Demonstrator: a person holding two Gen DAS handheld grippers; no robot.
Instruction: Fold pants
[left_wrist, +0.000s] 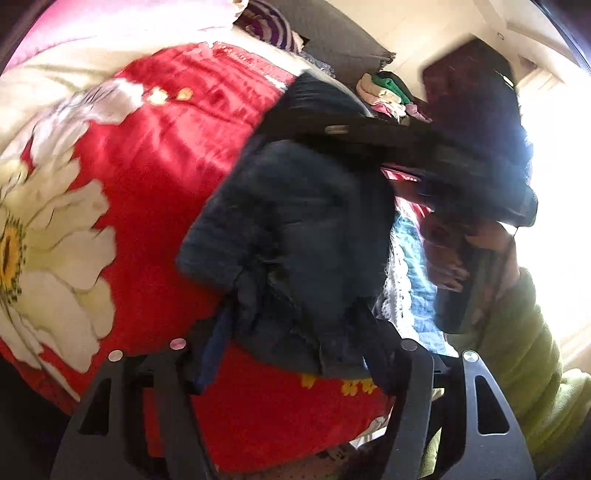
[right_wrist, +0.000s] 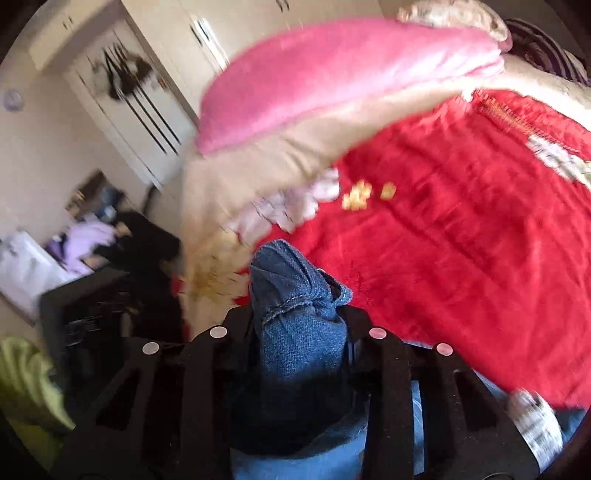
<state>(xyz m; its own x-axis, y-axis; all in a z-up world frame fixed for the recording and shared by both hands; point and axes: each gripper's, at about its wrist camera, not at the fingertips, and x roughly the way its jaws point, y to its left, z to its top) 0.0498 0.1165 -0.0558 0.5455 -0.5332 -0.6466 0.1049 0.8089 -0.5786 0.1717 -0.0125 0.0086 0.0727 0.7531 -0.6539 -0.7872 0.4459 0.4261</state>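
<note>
The pants are dark blue jeans (left_wrist: 295, 229), held up off a red flowered blanket (left_wrist: 155, 177). In the left wrist view my left gripper (left_wrist: 295, 354) is shut on a bunched edge of the jeans, which hang forward between its fingers. My right gripper (left_wrist: 436, 147) shows there too, reaching across from the right above the jeans, in a hand with a green sleeve (left_wrist: 517, 350). In the right wrist view my right gripper (right_wrist: 303, 332) is shut on a gathered fold of jeans (right_wrist: 295, 295) with a stitched hem. Both views are blurred.
The red blanket (right_wrist: 461, 240) covers the bed, with a pink pillow (right_wrist: 332, 74) and a beige cover at its far side. A heap of mixed clothes (left_wrist: 388, 92) lies at the bed's far end. White wardrobes (right_wrist: 147, 92) and a cluttered dark desk (right_wrist: 110, 258) stand to the left.
</note>
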